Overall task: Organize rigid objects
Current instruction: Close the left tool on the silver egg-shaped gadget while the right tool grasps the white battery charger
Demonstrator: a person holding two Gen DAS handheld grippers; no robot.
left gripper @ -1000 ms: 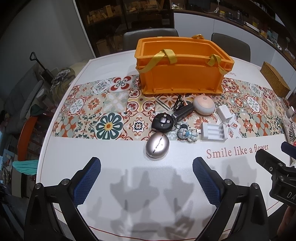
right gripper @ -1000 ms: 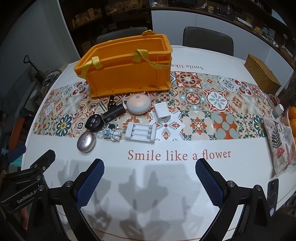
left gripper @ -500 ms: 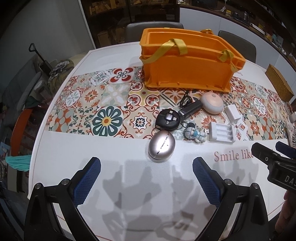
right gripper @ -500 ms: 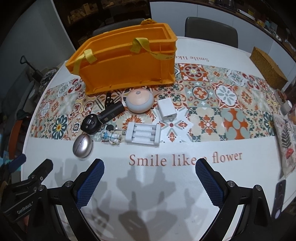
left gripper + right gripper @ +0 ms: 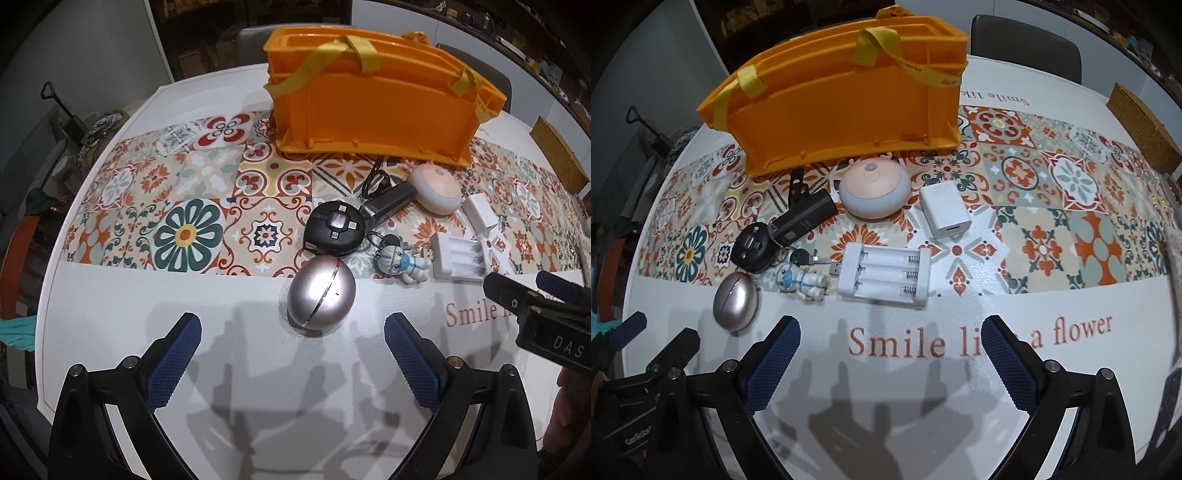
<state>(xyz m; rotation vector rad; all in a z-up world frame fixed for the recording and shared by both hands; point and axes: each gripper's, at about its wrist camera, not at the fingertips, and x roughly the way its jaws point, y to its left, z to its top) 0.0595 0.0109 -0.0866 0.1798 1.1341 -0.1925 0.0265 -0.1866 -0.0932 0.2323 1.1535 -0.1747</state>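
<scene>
An orange crate (image 5: 373, 107) with yellow straps stands on the patterned runner; it also shows in the right wrist view (image 5: 846, 107). In front of it lie a silver egg-shaped case (image 5: 321, 295) (image 5: 735, 302), a round black gadget (image 5: 335, 229), a black stick device (image 5: 388, 202), a pink dome light (image 5: 874, 187), a white charger cube (image 5: 945, 211), a white battery holder (image 5: 884, 275) and a small figure keychain (image 5: 799, 280). My left gripper (image 5: 291, 354) is open, just short of the silver case. My right gripper (image 5: 891, 354) is open, just short of the battery holder.
A woven box (image 5: 1145, 131) sits at the table's far right edge. Chairs (image 5: 1025, 48) stand behind the table. The white table (image 5: 1034, 369) carries the words "Smile like a flower". A dark phone (image 5: 1167, 402) lies at the right edge.
Both grippers have moved forward toward the objects, which now look larger and closer. Both stay open. Nothing on the table has moved.
</scene>
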